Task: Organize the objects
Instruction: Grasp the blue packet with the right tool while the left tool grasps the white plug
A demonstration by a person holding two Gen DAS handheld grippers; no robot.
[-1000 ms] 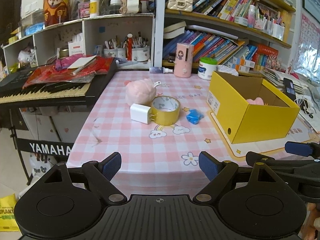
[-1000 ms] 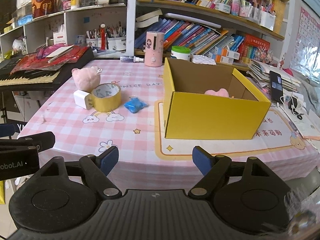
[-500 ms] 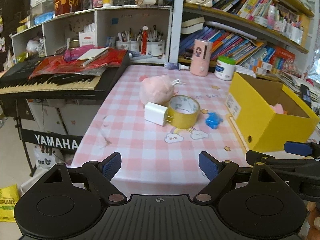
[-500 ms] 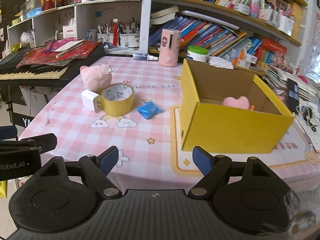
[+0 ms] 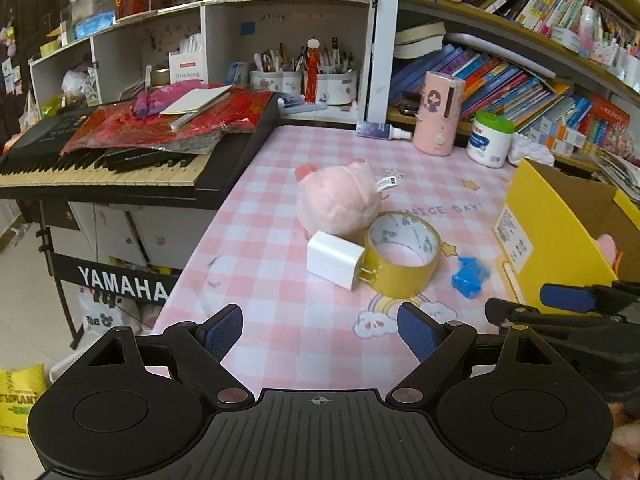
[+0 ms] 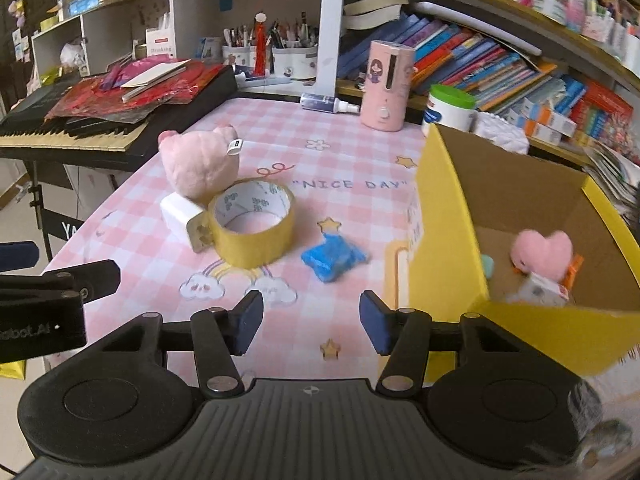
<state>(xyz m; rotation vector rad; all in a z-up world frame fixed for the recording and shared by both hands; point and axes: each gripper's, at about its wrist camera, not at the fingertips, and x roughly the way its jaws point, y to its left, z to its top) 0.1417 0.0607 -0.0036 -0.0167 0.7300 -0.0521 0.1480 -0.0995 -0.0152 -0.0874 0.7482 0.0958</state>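
On the pink checked tablecloth lie a pink plush toy [image 5: 338,196] [image 6: 198,166], a white charger plug [image 5: 336,265] [image 6: 184,218], a yellow tape roll [image 5: 402,258] [image 6: 252,228] and a small blue object [image 5: 470,280] [image 6: 332,260]. A yellow box [image 5: 554,240] [image 6: 440,236] stands to the right, holding a pink heart plush [image 6: 542,250]. My left gripper [image 5: 320,332] hangs open over the table's near edge. My right gripper [image 6: 311,322] is closing with nothing between its jaws, just short of the blue object.
A black keyboard [image 5: 100,160] with red bags on it borders the table on the left. At the back stand a pink cylinder [image 5: 438,114], a white jar [image 5: 490,138], pen holders and crowded bookshelves. The floor drops off below the table's left edge.
Both grippers have moved forward over the table toward the objects, which now look larger. The right gripper's jaws have narrowed. The left jaws stay the same width.
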